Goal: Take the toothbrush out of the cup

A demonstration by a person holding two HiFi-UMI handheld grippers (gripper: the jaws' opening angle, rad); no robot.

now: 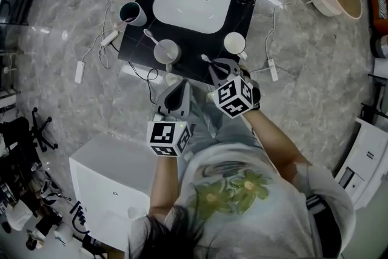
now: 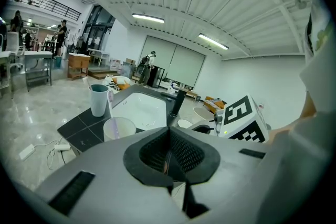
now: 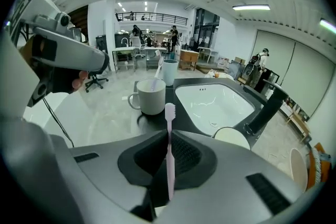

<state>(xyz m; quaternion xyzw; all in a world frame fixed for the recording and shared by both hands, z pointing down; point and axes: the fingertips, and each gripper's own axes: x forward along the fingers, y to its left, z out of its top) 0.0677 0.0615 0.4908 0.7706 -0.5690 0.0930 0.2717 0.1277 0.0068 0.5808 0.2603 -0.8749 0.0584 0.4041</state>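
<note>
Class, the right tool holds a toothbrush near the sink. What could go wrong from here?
The right tool grips the toothbrush only by its thin handle, so it might twist or slip out. The mug and the sink lie just ahead; a swing could knock the mug or drop the brush in.

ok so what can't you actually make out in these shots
Toothbrush handle's lower end: right gripper view, sunk behind the right tongs' own body.
The grip on it: head view, covered by those tongs; only the brush head pokes out.
White cup: right gripper view, only its rim shows above the tongs' body.
Left tongs' tips: head view, hidden under their own housing.
</note>
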